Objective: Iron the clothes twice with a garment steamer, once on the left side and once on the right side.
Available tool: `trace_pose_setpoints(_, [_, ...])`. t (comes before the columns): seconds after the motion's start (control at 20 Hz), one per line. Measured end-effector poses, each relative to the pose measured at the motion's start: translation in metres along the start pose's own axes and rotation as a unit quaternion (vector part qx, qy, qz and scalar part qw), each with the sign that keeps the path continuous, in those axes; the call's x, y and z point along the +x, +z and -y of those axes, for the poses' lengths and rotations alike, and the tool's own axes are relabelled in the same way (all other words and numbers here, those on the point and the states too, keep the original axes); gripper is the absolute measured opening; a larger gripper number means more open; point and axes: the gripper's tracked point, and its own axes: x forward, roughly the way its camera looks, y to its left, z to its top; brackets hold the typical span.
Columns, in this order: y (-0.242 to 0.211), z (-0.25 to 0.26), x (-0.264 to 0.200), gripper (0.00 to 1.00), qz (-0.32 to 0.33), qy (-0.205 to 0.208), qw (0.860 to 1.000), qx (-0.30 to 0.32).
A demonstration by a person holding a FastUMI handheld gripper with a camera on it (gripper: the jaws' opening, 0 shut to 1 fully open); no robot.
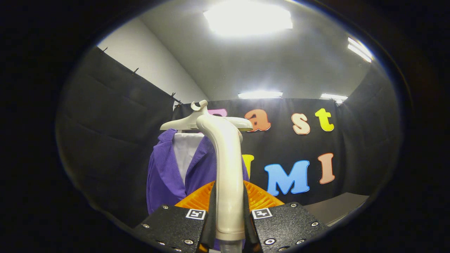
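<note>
— Steamer [229, 175] where?
— Upright between the fingers of the gripper [230, 207], both pressing its handle; its head reaches the hanger [182, 123].
— Clothes?
— Purple jacket [165, 172] over a white shirt [183, 151], hanging just beyond, against the black cloth wall [116, 133].

A staged recording booth, not a lived-in home: black cloth walls [116, 116] clipped up along the upper left, a plain white wall [147, 66] above them, and bright ceiling light panels [248, 17] across the top.
</note>
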Motion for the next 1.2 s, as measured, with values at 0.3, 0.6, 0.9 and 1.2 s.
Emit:
trace_pose_setpoints(0.3, [-0.041,-0.02,0.01,0.34,-0.038,0.005,0.999,-0.011])
trace_pose_setpoints(0.6, [-0.083,-0.033,0.0,0.34,-0.076,0.002,0.997,-0.015])
trace_pose_setpoints(0.9, [-0.127,-0.039,-0.022,0.34,-0.109,0.003,0.994,-0.022])
trace_pose_setpoints(1.2, [-0.184,-0.032,-0.057,0.34,-0.157,-0.008,0.987,-0.02])
